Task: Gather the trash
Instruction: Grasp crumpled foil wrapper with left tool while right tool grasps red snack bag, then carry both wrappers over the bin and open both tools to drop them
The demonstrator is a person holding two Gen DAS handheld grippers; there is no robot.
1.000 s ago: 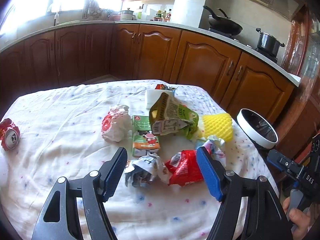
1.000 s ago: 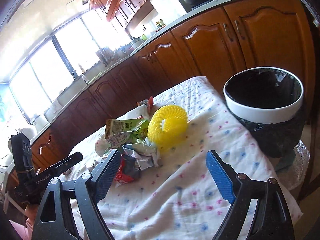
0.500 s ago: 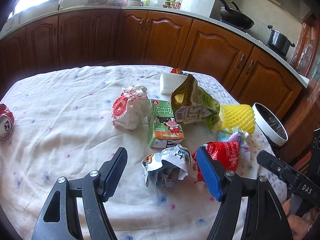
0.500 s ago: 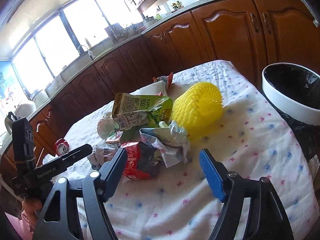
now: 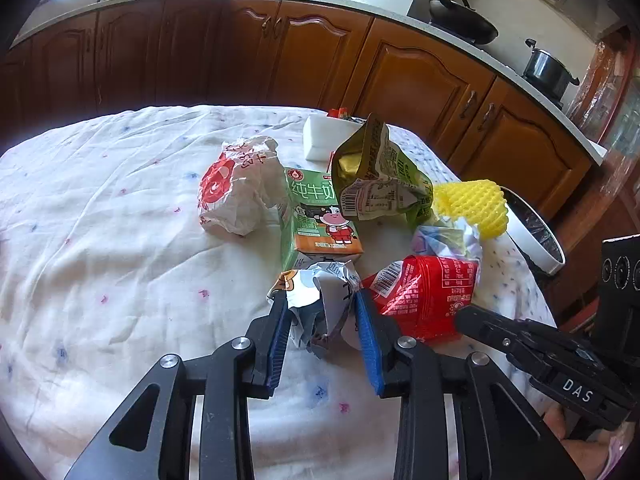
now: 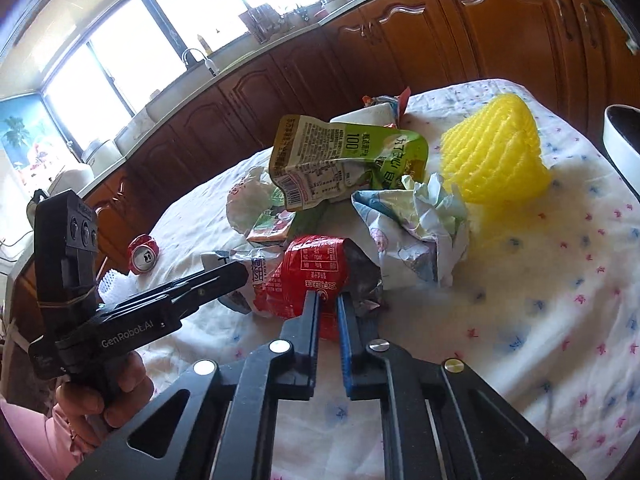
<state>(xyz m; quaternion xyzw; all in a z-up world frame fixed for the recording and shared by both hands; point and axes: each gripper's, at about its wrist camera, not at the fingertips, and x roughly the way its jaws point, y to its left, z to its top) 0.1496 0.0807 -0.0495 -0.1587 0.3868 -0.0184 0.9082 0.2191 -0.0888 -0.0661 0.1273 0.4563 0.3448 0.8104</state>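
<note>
A heap of trash lies on the white dotted tablecloth (image 5: 100, 280). My left gripper (image 5: 320, 304) is shut on a crumpled silver-white wrapper (image 5: 316, 292) at the near edge of the heap. My right gripper (image 6: 328, 300) is shut on a red snack bag (image 6: 308, 268), which also shows in the left wrist view (image 5: 424, 292). Behind them lie a green milk carton (image 5: 316, 216), a green pouch (image 5: 380, 180), a white-and-red wrapper (image 5: 236, 188), a yellow foam net (image 6: 496, 160) and a crumpled pale wrapper (image 6: 416, 232). The bin (image 5: 536, 236), white-rimmed with a black liner, stands past the table's right edge.
A red can (image 6: 143, 254) lies on its side at the table's left end, next to a white foam net (image 6: 110, 284). A white box (image 5: 324, 136) sits behind the heap. Brown kitchen cabinets (image 5: 400, 80) run close behind the table.
Both grippers moved forward into the heap and closed: the left on the silver-white wrapper, the right on the red snack bag.
</note>
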